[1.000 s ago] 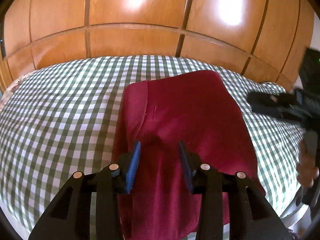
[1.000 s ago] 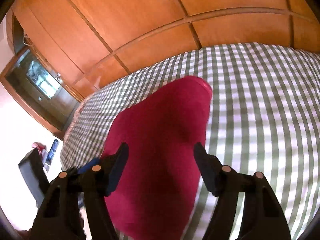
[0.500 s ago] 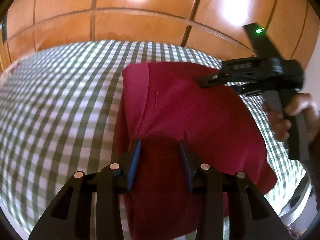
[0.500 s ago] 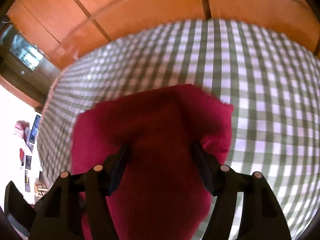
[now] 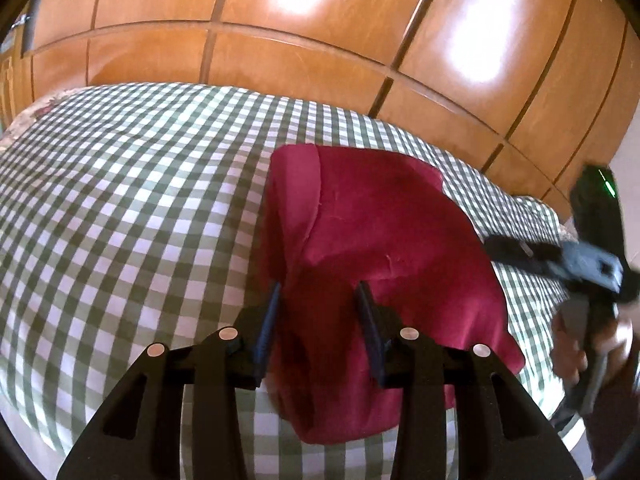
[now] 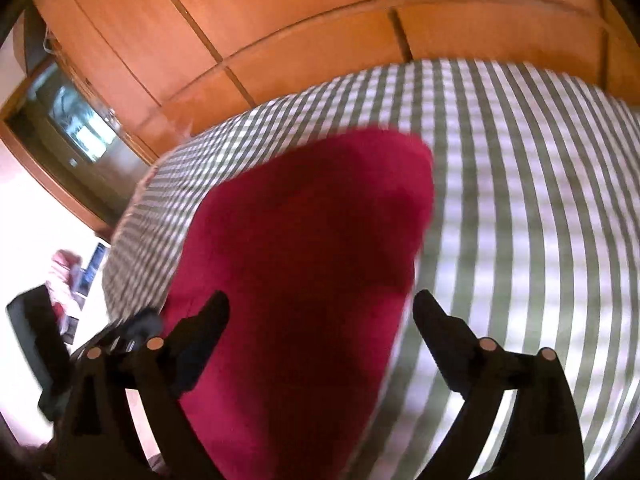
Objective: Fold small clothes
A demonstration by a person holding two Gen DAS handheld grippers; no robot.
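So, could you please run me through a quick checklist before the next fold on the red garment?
1. Red garment lies on the checked bedspread: ok.
2. Left gripper straddles a raised fold of cloth: ok; whether its pads pinch it: cannot tell.
3. Right gripper is opening, nothing pinched between its fingers: ok.
4. Garment's far edge lies flat, one side flap folded in: ok.
5. Bedspread around the garment free of other clothes: ok.
6. Near hem under the grippers: cannot tell.

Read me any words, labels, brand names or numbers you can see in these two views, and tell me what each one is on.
None can be read.
The red garment shows no label or print.
The checked bedcover and wooden panels carry no text.
The right tool has only a green light, and it is blurred.
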